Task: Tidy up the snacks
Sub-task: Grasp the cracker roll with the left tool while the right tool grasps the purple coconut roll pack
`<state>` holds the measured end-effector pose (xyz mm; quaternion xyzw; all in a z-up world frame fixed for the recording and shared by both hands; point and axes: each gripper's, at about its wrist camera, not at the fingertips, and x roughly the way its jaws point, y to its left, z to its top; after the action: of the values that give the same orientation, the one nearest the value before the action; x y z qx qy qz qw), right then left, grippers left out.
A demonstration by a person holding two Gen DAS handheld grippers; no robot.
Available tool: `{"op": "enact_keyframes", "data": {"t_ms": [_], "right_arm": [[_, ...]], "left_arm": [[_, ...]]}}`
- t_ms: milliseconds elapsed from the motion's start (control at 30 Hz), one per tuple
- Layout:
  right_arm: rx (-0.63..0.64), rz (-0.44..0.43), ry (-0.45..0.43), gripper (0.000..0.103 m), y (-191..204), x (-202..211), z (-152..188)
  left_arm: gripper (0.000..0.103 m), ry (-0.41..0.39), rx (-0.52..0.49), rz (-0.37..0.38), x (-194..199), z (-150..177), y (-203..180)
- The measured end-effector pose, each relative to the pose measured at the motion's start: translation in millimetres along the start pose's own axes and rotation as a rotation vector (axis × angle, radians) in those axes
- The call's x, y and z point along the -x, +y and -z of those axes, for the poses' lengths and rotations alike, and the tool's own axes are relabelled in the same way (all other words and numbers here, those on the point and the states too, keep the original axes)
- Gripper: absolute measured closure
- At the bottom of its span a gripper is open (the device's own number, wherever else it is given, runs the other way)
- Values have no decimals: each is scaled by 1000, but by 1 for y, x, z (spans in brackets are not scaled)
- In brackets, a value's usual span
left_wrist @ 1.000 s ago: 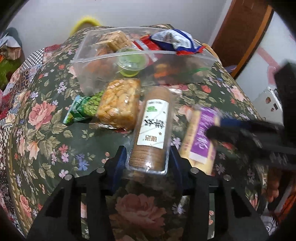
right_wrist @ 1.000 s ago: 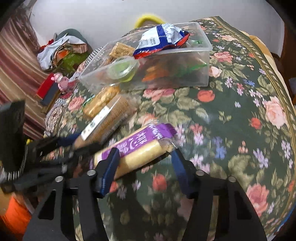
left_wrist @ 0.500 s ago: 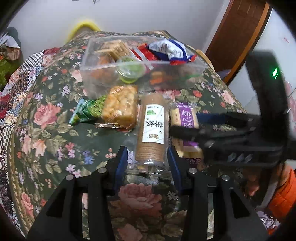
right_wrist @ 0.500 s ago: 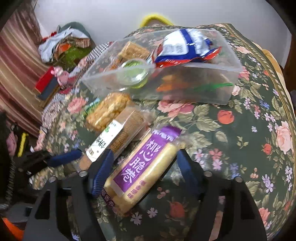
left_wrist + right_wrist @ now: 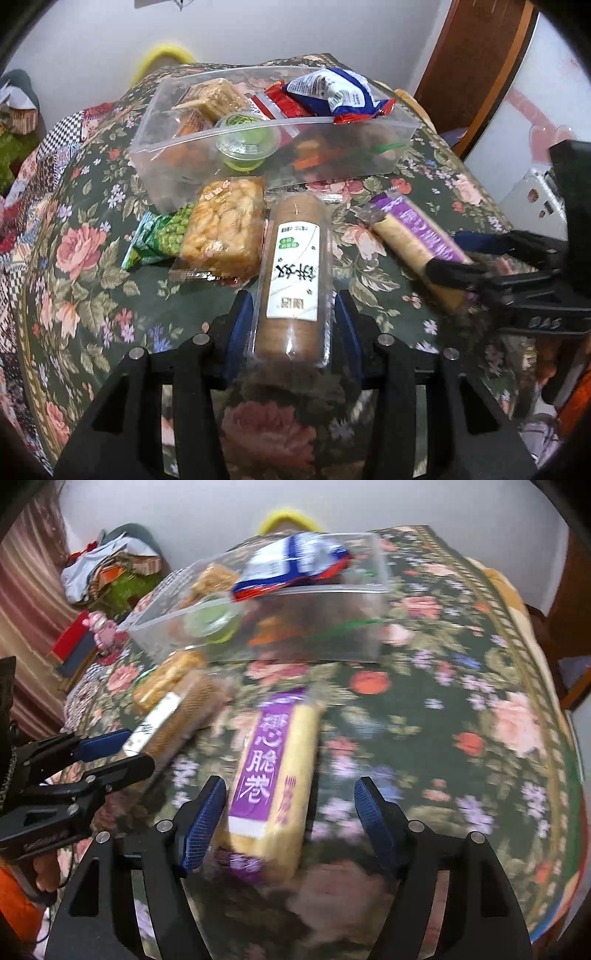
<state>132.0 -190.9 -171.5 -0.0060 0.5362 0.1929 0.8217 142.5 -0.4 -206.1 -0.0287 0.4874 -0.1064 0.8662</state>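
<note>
Left claw [image 5: 295, 325] clamped tight, right claw [image 5: 290, 819] spread wide, both low

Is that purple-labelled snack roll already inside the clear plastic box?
No, the purple-labelled snack roll lies on the floral tablecloth between the right gripper's open fingers, well short of the clear plastic box.

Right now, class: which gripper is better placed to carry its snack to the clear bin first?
Left gripper: its pads hug the brown biscuit roll. The right gripper stands wide open around the purple wafer pack.

Both wrist cameras look low and close across the floral table [image 5: 85, 258], sharing the clear bin [image 5: 177, 147] ahead.
</note>
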Motion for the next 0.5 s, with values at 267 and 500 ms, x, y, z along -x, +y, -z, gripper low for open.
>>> {"op": "enact_keyframes", "data": {"t_ms": [267, 500], "right_arm": [[-29, -4, -21, 45, -3, -5, -3], [4, -11, -20, 51, 10, -18, -10]], "left_arm": [[58, 35, 13, 21, -23, -11, -8], [58, 11, -7, -2, -38, -21, -20]]}}
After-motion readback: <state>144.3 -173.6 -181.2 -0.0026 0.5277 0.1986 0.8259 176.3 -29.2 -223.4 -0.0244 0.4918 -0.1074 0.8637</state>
